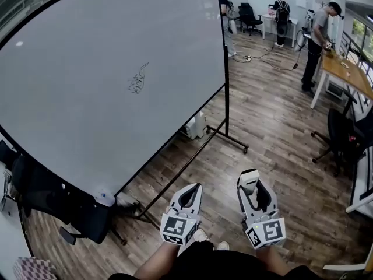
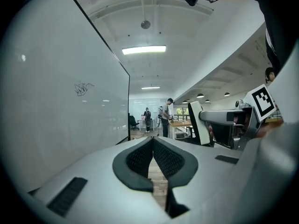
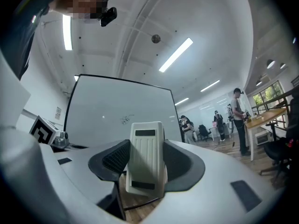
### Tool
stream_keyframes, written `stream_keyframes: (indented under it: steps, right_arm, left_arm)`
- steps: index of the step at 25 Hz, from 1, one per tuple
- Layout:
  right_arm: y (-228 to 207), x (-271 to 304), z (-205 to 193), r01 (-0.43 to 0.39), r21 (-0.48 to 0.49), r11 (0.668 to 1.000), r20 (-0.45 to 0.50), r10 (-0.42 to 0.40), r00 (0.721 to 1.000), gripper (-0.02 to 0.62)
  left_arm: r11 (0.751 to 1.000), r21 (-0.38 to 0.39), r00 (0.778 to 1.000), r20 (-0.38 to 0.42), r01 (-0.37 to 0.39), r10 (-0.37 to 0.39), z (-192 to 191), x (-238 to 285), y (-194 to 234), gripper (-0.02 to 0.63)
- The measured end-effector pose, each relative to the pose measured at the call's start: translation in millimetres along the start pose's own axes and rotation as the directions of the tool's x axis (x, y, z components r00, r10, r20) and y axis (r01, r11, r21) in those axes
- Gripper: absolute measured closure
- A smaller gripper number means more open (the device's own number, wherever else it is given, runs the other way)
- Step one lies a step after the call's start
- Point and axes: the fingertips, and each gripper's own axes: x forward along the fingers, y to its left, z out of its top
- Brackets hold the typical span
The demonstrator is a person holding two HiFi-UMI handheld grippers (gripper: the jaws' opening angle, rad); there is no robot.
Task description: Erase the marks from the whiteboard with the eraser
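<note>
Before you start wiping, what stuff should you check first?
1. Holding the eraser in the right gripper: ok, jaws clamped on it.
2. Free left gripper: ok, jaws together, nothing between them.
3. Spotted the scribble on the whiteboard: ok, near the middle.
4. Pressed the eraser against the whiteboard: not ok, it is held low and well apart from it.
5. Wiping side of the eraser facing the whiteboard: cannot tell.
</note>
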Motion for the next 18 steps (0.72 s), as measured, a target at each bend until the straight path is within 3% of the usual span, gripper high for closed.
stream_keyframes:
  steps: [7,18]
  right_arm:
    - [31.0,83.0,-3.5,-0.117,-0.02,0.993,-0.014,0.117,0.993,0.348]
    - [96.3,183.1,-8.0,-0.285,-0.061,0.957,-0.019,0.284,0.959,0.348]
  left_arm:
    - [0.995,-0.039,0.996,0.009,-0.093,0.094,2.9,17.3,73.7,0.588]
    - [0.972,-0.032,0.97,0.058,-0.235,0.236,20.0,3.5,183.6,0.587]
